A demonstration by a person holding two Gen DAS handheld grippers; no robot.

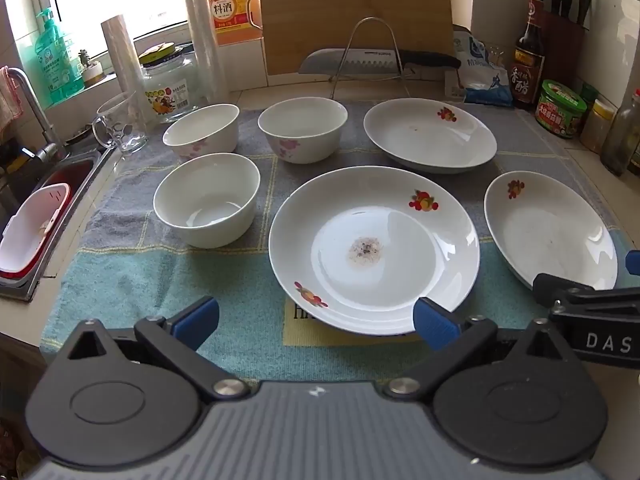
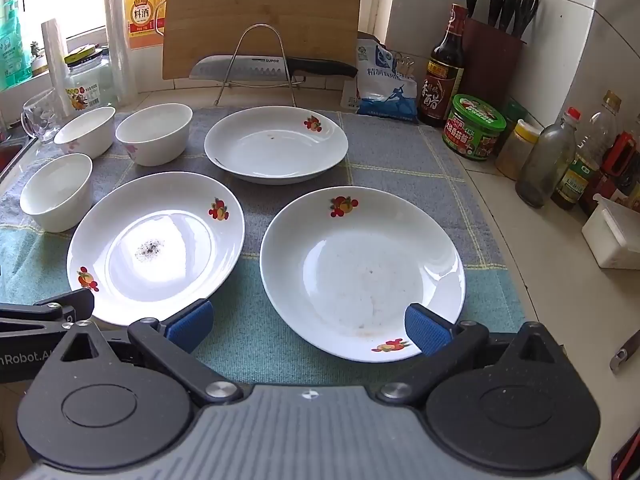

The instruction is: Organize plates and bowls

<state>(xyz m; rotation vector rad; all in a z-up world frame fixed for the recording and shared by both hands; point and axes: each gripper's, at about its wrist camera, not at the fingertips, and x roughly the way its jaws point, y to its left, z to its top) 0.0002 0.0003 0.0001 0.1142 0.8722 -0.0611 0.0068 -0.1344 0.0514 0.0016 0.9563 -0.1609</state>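
Note:
Three white plates with fruit prints lie on a checked cloth (image 1: 160,280): a middle plate (image 1: 374,250) with a dark stain, a far plate (image 1: 430,134), and a right plate (image 1: 550,228). Three white bowls stand at the left: a near bowl (image 1: 206,200), a far-left bowl (image 1: 202,130), a far-middle bowl (image 1: 302,128). My left gripper (image 1: 316,320) is open and empty, just short of the middle plate's near rim. My right gripper (image 2: 308,326) is open and empty, at the near rim of the right plate (image 2: 362,272). The middle plate (image 2: 156,246) lies to its left.
A wire rack (image 1: 370,52) holds a knife in front of a wooden cutting board (image 1: 356,12) at the back. A glass mug (image 1: 120,124) and jar stand at the far left by the sink (image 1: 52,200). Bottles and jars (image 2: 476,126) line the right wall.

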